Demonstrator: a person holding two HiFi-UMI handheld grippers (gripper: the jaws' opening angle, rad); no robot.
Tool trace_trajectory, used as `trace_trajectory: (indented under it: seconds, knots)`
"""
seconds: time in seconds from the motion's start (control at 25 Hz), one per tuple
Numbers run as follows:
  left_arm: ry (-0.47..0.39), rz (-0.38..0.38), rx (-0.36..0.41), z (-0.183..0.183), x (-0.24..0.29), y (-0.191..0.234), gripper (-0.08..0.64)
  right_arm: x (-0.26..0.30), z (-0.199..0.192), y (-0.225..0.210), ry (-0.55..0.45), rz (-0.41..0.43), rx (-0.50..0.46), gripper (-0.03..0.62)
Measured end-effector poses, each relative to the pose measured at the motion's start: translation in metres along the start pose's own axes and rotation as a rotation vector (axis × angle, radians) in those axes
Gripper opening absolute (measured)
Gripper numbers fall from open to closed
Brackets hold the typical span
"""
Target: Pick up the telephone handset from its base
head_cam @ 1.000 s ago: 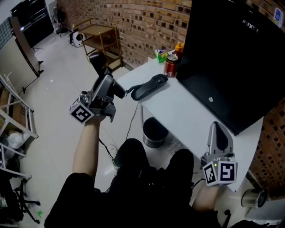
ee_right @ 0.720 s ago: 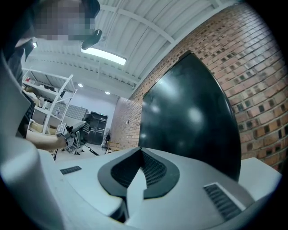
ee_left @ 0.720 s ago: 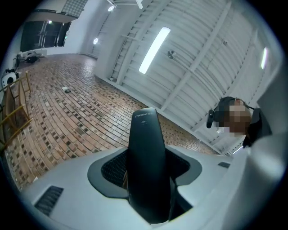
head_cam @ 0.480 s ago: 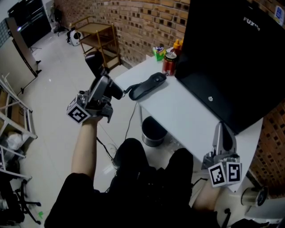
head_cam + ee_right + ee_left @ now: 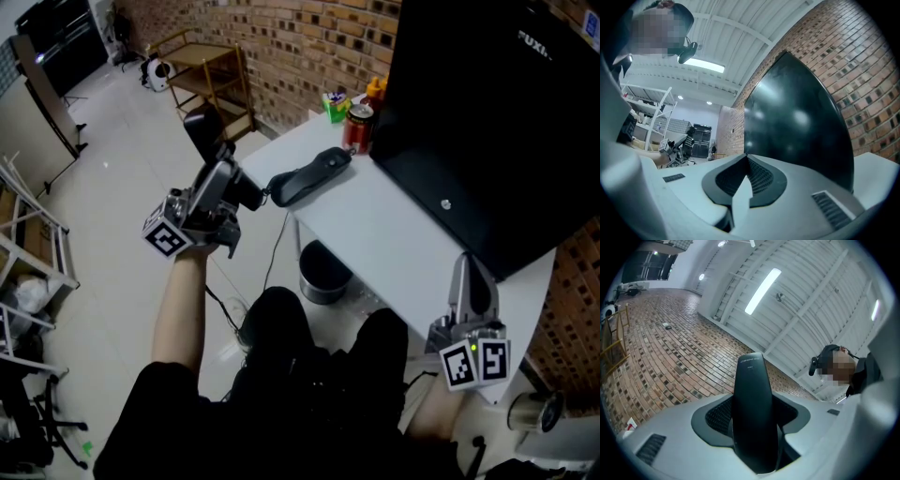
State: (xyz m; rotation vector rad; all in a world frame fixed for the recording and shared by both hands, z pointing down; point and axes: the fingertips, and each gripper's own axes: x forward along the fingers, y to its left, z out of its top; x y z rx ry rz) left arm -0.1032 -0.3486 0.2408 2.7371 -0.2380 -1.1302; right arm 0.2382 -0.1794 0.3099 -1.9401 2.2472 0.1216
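Note:
My left gripper (image 5: 221, 174) is out over the floor, left of the white table (image 5: 394, 234), and is shut on the black telephone handset (image 5: 203, 127). The handset's upper end sticks up and away above the jaws. In the left gripper view the handset (image 5: 754, 394) stands upright between the grey jaws of the left gripper (image 5: 754, 427), against the ceiling and a brick wall. The black telephone base (image 5: 309, 176) lies on the table's far left corner. My right gripper (image 5: 467, 272) rests at the table's near edge, shut and holding nothing, and in its own view this right gripper (image 5: 746, 161) faces the black screen.
A big black screen (image 5: 497, 112) fills the right of the table. A red can (image 5: 359, 127), a green item (image 5: 336, 105) and an orange bottle (image 5: 377, 94) stand behind the base. A dark bin (image 5: 323, 277) sits under the table. A wooden rack (image 5: 211, 80) stands by the brick wall.
My right gripper has rolled a little at the table's near edge. My left gripper keeps the handset in nearly the same place.

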Motion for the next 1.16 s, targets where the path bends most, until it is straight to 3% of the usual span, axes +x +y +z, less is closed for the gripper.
trace_trajectory:
  seconds: [1.16]
  knots:
    - [0.055,-0.069,-0.017,-0.009,0.008,-0.01,0.255,-0.002,-0.003,0.0,-0.009,0.017,0.0,0.009]
